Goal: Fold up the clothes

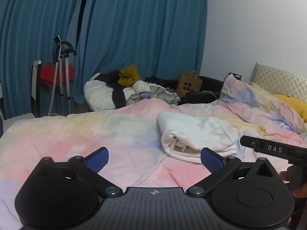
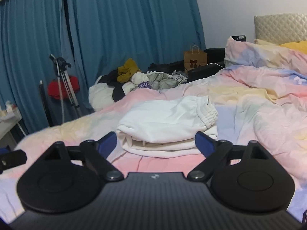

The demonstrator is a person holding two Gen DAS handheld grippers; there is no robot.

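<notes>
Right gripper (image 2: pixel 155 142) hovering low over the pastel duvet (image 2: pixel 249 103), blue-padded fingers (image 2: pixel 204 143) spread wide and gripping nothing. Just ahead of those fingertips, sitting between them in the right wrist view: folded white sweatpants (image 2: pixel 165 118), lying in a layered stack on the duvet, elastic waistband turned away toward the gripper's right. Not touching the fabric, as far as can be told.

Left gripper (image 1: pixel 154 158) likewise hanging wide, holding nothing, over bare duvet (image 1: pixel 96 132). White sweatpants (image 1: pixel 195 132) resting ahead and to this gripper's right, the right-hand finger (image 1: pixel 211 158) just beside the stack's near edge; contact there hard to judge. Part of the other gripper's black body poking in at the far right.

Beyond the sweatpants, further ahead: a heap of unfolded clothes (image 2: pixel 134 78) topped by a mustard garment (image 2: pixel 126 71), lying past the far side of the bed. Brown paper bag (image 2: pixel 195 60) standing ahead and to the right, before teal curtains (image 2: pixel 115 28). Pillow (image 2: pixel 255 51) and quilted headboard (image 2: pixel 280 26) sitting far right.
</notes>
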